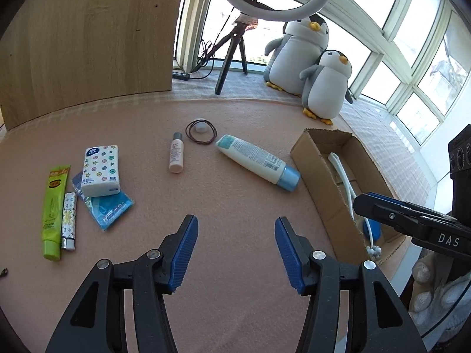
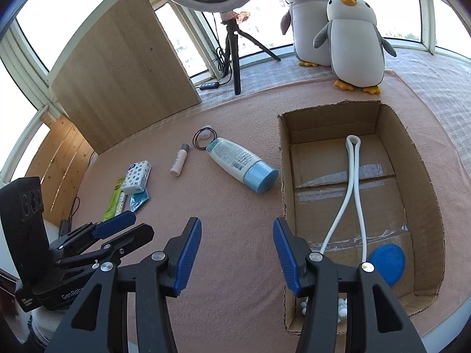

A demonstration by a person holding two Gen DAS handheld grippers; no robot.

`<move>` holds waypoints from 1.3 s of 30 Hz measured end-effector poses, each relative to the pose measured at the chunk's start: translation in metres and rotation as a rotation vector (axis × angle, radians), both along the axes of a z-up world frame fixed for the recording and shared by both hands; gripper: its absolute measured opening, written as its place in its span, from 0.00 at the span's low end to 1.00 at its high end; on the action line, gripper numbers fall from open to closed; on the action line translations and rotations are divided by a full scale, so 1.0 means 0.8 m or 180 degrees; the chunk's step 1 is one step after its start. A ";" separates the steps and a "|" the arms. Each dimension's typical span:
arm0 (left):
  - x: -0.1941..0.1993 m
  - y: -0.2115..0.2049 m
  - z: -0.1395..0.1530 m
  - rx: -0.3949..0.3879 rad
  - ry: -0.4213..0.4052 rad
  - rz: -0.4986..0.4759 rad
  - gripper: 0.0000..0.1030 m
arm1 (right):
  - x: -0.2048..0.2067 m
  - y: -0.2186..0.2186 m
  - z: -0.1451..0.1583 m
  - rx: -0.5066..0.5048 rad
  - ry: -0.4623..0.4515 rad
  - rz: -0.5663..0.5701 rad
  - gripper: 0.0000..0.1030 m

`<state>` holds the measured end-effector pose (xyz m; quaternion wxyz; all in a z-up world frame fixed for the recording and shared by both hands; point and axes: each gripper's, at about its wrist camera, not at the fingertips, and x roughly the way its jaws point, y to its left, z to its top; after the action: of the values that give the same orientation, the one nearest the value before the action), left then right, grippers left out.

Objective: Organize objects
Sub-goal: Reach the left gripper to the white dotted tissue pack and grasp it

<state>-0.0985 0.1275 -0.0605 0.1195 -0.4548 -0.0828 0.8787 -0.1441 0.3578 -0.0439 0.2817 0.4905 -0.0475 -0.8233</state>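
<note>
Both grippers hang above the pink worktop (image 1: 235,194) with nothing in them. The left gripper (image 1: 236,250) has its blue pads spread wide, and the right gripper (image 2: 237,251) is spread just as wide, its right finger over the near wall of the cardboard box (image 2: 424,176).

In the right wrist view the box lies at about 3 o'clock and already holds a white looped cord (image 2: 354,176), a blue disc (image 2: 388,261) and what look like small white beads at its near end, though a finger partly hides them.

The loose things lie outside the box. The big white bottle (image 1: 253,157) with a pale blue cap lies on its side at 1 o'clock in the left wrist view, near the box. It is probably the heaviest item, smooth and round, so likely to roll; a grip across the middle of the body seems safest. The small pink bottle (image 1: 176,153) at 12 o'clock is light and stiff. The thin hair ties (image 1: 201,131) around a small white object lie flat and will be fiddly to pinch. At 10 o'clock sit the soft tissue pack (image 1: 101,169) on a blue packet (image 1: 109,209), the squashy green tube (image 1: 54,211) and a small patterned tube (image 1: 69,220); these are best taken across their narrow width.
</note>
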 end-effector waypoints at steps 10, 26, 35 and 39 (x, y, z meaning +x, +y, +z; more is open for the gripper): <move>-0.058 -0.122 -0.016 -0.0037 -0.0134 0.0477 0.56 | 0.016 -0.056 0.010 0.0008 0.0117 0.0099 0.48; -0.189 -0.190 -0.070 -0.0076 -0.0469 0.0773 0.51 | 0.037 -0.051 -0.021 0.0178 -0.0092 0.0001 0.48; -0.214 -0.190 -0.094 -0.0204 -0.0610 0.0728 0.41 | 0.035 -0.026 -0.031 0.0152 -0.0208 -0.0144 0.48; -0.203 -0.184 -0.099 -0.0164 -0.0643 0.0683 0.36 | 0.032 -0.025 -0.027 0.0131 -0.0185 -0.0144 0.48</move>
<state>-0.2607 -0.0197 -0.1395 0.0043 -0.5323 -0.1200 0.8380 -0.1183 0.3380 -0.0654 0.2514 0.5188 -0.0497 -0.8156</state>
